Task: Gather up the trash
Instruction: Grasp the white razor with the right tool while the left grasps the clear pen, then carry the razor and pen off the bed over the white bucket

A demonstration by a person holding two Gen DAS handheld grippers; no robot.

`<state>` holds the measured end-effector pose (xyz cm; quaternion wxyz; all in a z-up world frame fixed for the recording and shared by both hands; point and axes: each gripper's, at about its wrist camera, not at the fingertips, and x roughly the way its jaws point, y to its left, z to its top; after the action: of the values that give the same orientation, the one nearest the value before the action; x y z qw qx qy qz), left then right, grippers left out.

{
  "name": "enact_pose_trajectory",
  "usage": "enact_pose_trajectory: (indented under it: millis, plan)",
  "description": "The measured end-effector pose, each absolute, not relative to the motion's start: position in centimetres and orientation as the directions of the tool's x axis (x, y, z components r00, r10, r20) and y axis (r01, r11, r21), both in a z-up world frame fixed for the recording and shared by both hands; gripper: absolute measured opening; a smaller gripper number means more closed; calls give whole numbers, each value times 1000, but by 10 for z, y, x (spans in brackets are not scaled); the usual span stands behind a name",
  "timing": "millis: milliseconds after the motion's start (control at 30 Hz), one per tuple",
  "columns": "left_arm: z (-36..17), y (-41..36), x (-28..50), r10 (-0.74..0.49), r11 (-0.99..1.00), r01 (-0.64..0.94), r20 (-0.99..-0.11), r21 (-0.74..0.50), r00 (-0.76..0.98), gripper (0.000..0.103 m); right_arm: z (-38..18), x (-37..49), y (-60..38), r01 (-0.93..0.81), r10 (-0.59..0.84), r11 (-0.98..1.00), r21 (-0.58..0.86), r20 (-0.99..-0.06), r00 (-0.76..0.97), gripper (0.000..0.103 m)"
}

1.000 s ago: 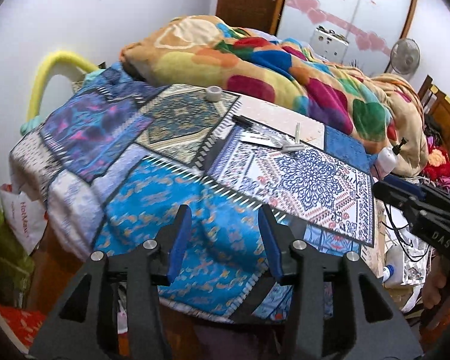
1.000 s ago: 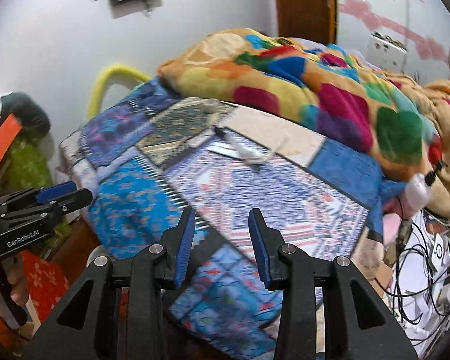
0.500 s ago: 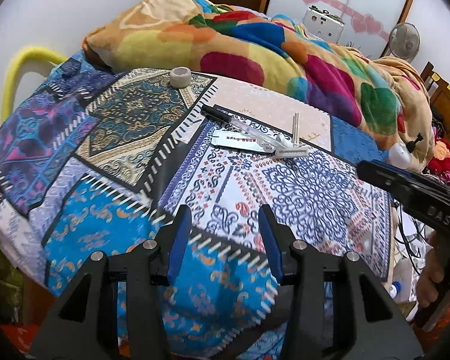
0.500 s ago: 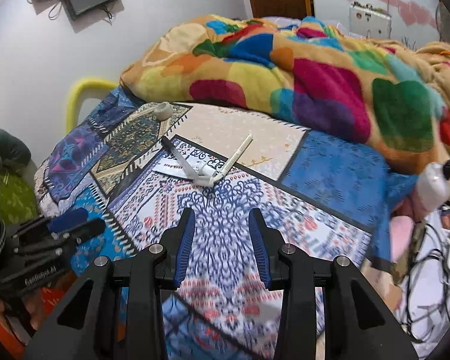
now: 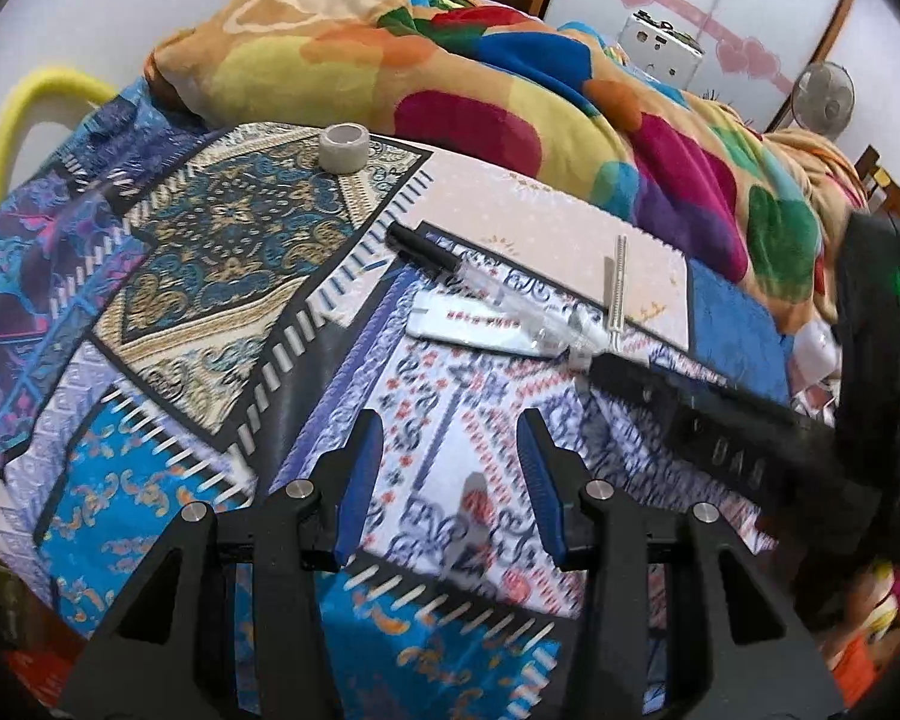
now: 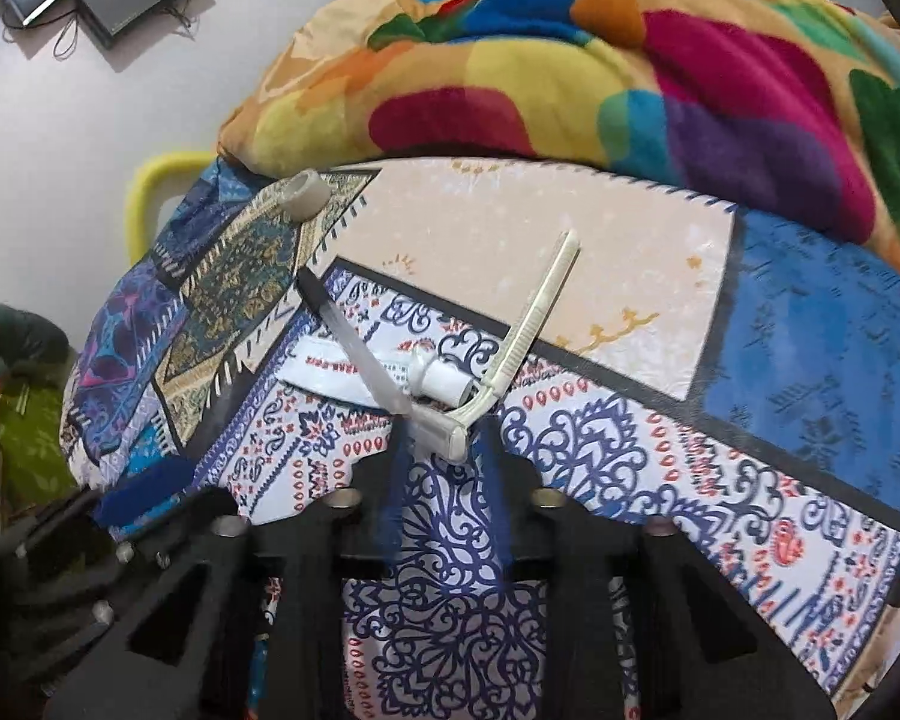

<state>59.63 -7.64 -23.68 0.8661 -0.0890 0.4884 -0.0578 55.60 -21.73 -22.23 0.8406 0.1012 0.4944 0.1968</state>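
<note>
The near stretch of the patchwork bedspread (image 5: 150, 498) lies bare, leaving open room to reach in low. Farther in, a cluster blocks the middle: black pen (image 5: 420, 252), flat white packet (image 5: 480, 324) and cream razor (image 6: 528, 324). The tape roll (image 5: 343, 146) stands far left, and the heaped blanket (image 5: 450, 72) walls off the far side.

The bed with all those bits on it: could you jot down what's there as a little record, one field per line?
surface: patchwork bedspread with a bright blanket heaped behind
trash cluster: black-capped pen, white packet, disposable razor, small white tube, lying together
apart: tape roll near the blanket
right gripper: jaws closing right at the razor's head; contact unclear through blur
left gripper: open, nothing between its fingers, short of the cluster
</note>
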Motion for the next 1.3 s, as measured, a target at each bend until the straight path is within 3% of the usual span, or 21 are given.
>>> enact_pose_trajectory:
  millis: [433, 600, 633, 700, 800, 1300]
  plan:
    - [-256, -95, 667, -188, 951, -127, -852, -282, 488, 46, -217, 531, -254, -318, 383, 914, 252, -794, 472, 16]
    - [-258, -103, 676, -113, 959, -168, -850, -230, 514, 45, -218, 517, -264, -367, 393, 901, 232, -796, 461, 16]
    - [-258, -106, 676, -96, 963, -167, -850, -211, 519, 43, -218, 517, -264, -367, 393, 901, 232, -796, 461, 16]
    - [-259, -113, 675, -37, 976, -164, -850, -144, 526, 23, -219, 515, -267, -366, 397, 900, 238, -796, 458, 16]
    - [-259, -115, 668, -2, 984, -148, -846, -95, 533, 7, -219, 512, -272, -360, 409, 896, 259, -797, 445, 16]
    - [-216, -96, 583, -41, 992, -74, -822, -102, 568, 7, -185, 486, -277, -343, 394, 907, 243, -778, 490, 16]
